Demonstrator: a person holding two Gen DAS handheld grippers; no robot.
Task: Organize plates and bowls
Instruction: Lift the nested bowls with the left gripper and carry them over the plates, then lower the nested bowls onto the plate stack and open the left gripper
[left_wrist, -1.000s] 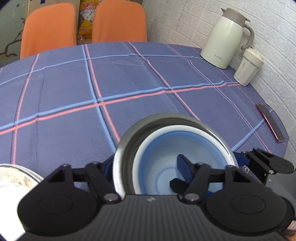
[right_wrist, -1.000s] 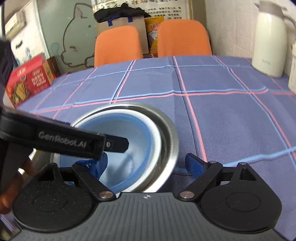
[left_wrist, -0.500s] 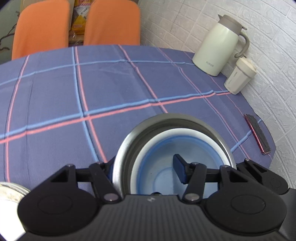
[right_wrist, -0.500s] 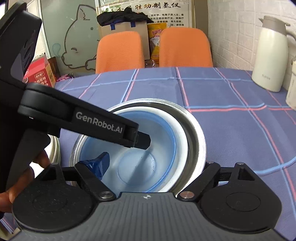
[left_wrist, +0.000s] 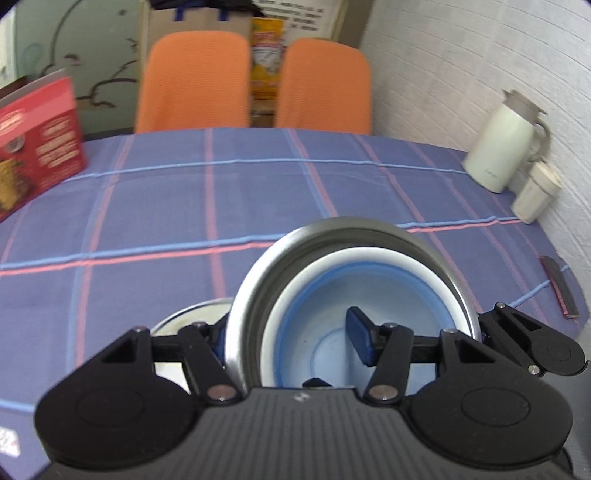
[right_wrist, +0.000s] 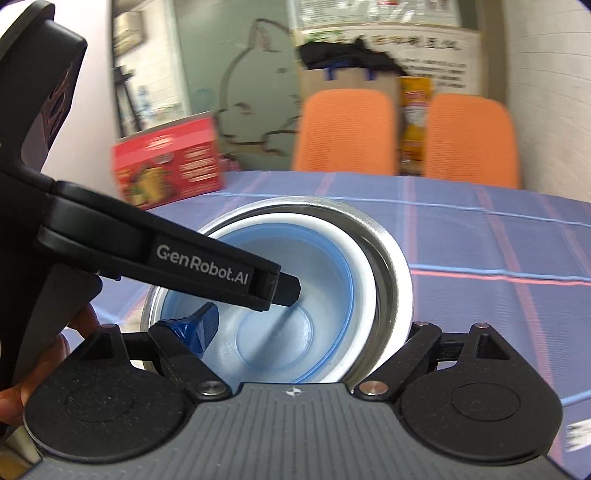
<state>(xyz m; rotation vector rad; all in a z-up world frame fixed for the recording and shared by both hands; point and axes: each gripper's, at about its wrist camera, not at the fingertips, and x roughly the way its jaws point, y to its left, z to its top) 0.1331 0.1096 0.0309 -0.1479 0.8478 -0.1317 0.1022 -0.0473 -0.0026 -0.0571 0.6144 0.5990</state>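
A steel bowl (left_wrist: 251, 280) with a blue and white bowl (left_wrist: 325, 332) nested inside hangs tilted above the checked tablecloth. My left gripper (left_wrist: 288, 332) is shut on the stack's left wall, one finger outside and its blue pad inside. My right gripper (right_wrist: 306, 321) is shut on the right wall of the steel bowl (right_wrist: 391, 266), blue pad inside the blue bowl (right_wrist: 273, 332). One finger of the left gripper (right_wrist: 221, 266) crosses the right wrist view. Another steel-rimmed dish (left_wrist: 184, 317) lies on the table just under the stack's left side.
A red box (left_wrist: 37, 147) stands at the table's far left. A white jug (left_wrist: 502, 147) and cup (left_wrist: 535, 195) stand by the brick wall on the right, and a phone (left_wrist: 559, 291) lies near the right edge. Two orange chairs (left_wrist: 192, 81) stand behind the table.
Both grippers have lifted the nested bowls off the table and carried them left. The stack now hangs partly over the steel-rimmed dish that lay at the far left before.
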